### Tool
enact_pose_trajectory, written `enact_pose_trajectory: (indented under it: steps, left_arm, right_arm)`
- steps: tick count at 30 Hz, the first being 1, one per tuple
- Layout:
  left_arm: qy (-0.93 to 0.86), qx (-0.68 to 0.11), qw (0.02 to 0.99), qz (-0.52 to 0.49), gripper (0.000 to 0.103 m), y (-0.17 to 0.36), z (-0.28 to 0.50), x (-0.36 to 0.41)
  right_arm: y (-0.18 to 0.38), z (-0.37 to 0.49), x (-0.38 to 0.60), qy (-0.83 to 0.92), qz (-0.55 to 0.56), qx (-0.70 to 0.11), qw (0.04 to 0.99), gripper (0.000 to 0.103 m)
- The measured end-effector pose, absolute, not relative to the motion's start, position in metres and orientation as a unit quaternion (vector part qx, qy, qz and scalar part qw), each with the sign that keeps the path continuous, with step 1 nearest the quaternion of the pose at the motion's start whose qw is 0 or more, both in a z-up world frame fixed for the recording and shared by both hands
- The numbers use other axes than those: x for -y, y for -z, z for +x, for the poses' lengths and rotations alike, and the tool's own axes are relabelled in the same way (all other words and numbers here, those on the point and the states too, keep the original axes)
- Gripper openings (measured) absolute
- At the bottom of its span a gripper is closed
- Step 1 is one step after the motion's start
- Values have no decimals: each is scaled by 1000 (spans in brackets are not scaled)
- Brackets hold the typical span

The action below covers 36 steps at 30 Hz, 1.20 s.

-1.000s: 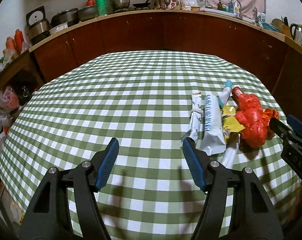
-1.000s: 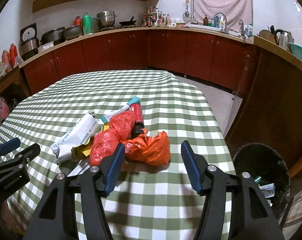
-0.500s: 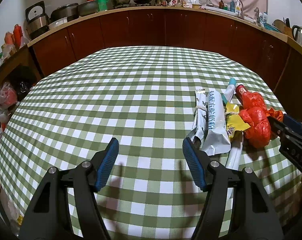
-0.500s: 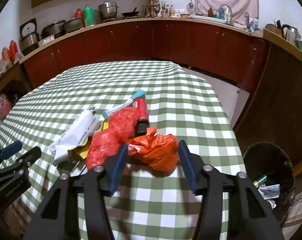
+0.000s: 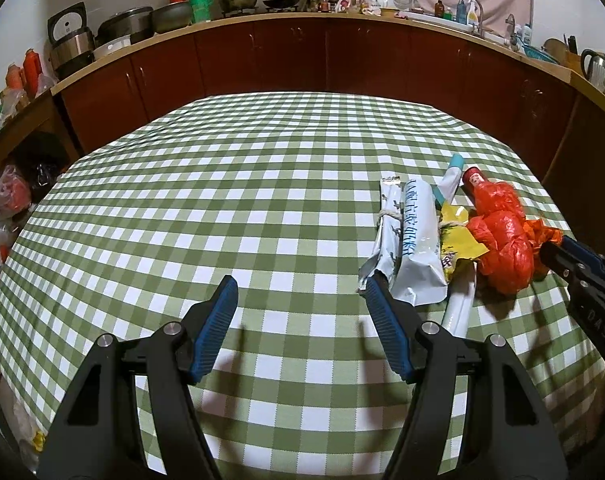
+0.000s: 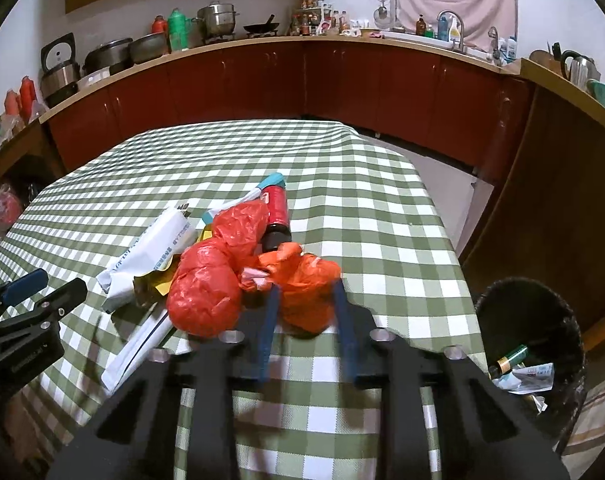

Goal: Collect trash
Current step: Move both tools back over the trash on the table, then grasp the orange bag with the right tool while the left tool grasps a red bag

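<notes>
In the left wrist view nothing has shifted: the left gripper (image 5: 300, 308) hangs wide apart and empty over the checked tablecloth (image 5: 230, 200), its right finger just beside the white wrapper (image 5: 416, 248), while the right gripper (image 5: 578, 268) is cut off at the frame's edge. In the right wrist view the right gripper (image 6: 306, 304), half open a second ago, is closing, its blurred pads pinching the orange bag (image 6: 308, 288), so the first pickup looks begun. The red bag (image 6: 206, 292) hides much of the yellow scrap and bottle; the bin (image 6: 530, 344) stands beside the table, partly cut off.
</notes>
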<state>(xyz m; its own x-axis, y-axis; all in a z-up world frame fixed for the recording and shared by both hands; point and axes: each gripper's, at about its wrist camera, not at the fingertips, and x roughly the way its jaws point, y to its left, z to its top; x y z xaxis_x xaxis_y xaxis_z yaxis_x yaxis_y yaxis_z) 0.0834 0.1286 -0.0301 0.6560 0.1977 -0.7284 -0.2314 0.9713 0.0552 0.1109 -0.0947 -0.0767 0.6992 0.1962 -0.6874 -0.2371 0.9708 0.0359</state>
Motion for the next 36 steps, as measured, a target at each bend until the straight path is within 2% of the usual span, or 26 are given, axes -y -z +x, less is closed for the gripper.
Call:
enact_pose_trajectory:
  steps: [10,12,13,14,20,25,26,27,36]
  left_arm:
    - [-120,-399,909,-21,65,30,83,-121]
    - [-120,-399,909,-23,65,30,84,-123]
    - [-120,-400,908,-23,65,31,84,-123]
    - [-120,-401,908,-24,65,31,84,-124]
    - [-122,-402,907,-27,65,32,86,-130]
    - [-123,-403,906,-27,65,33,87,-133]
    - [-124,-403,906,-27,65,33,87,-134]
    - [-124,-403,906,-26,65,33,87,-135]
    - [-120,-398,909,-19,65,30,88,-129]
  right_arm:
    - [73,105,100,-132,-37,-382,914,25]
    - [72,105,101,-130,-38,-380,915,35]
    - [71,106,102,-128,-38,-378,916,44]
    - [71,106,102,-127,-39,-376,917,47]
    - [76,121,97,-126,-51,-381,914,51]
    - [81,133,91,-134,-50,-394,908,50]
    - [82,133,89,-137,-54,-394,907,41]
    - [82,133,86,-139,-57,-395,906,40]
    - [75,117,93,-136,-49,-380,914,39]
